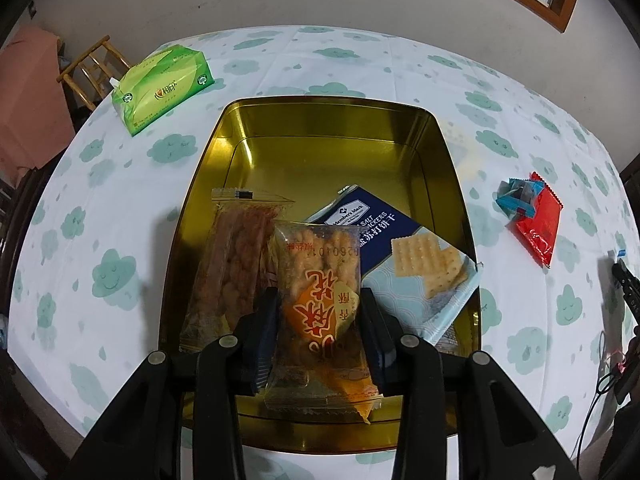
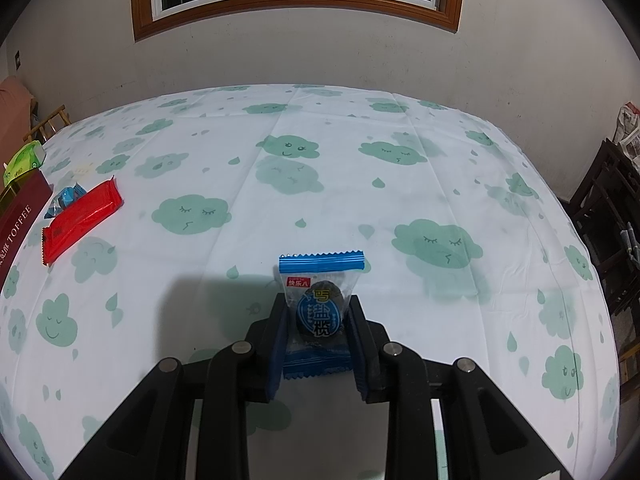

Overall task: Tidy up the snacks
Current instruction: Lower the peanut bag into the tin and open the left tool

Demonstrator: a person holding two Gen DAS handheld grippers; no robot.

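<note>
Left wrist view looks down into a gold tin (image 1: 448, 168) on the counter (image 1: 360, 60), which wears a white cloth printed with green clouds. The left gripper (image 1: 320, 320) has its fingers (image 1: 264, 320) on either side of a clear twist-snack packet (image 1: 320, 304); whether they press it or merely flank it I cannot tell. That packet runs near to far over the tin's near half. A similar clear packet (image 1: 236, 256) lies just to its left, also lengthwise, and a blue cracker pack (image 1: 400, 256) lies slanted to the right, its near corner riding up on the tin's wall. A green tissue pack (image 1: 160, 84) sits far left, well apart; a red wrapper (image 1: 538, 228) and a small blue sweet (image 1: 516, 200) lie together to the right.

Right wrist view shows the right gripper (image 2: 318, 316) pinching a small blue olive packet (image 2: 320, 312) by its sides (long axis pointing away), above bare cloth, with the red wrapper (image 2: 80, 220) far left.
</note>
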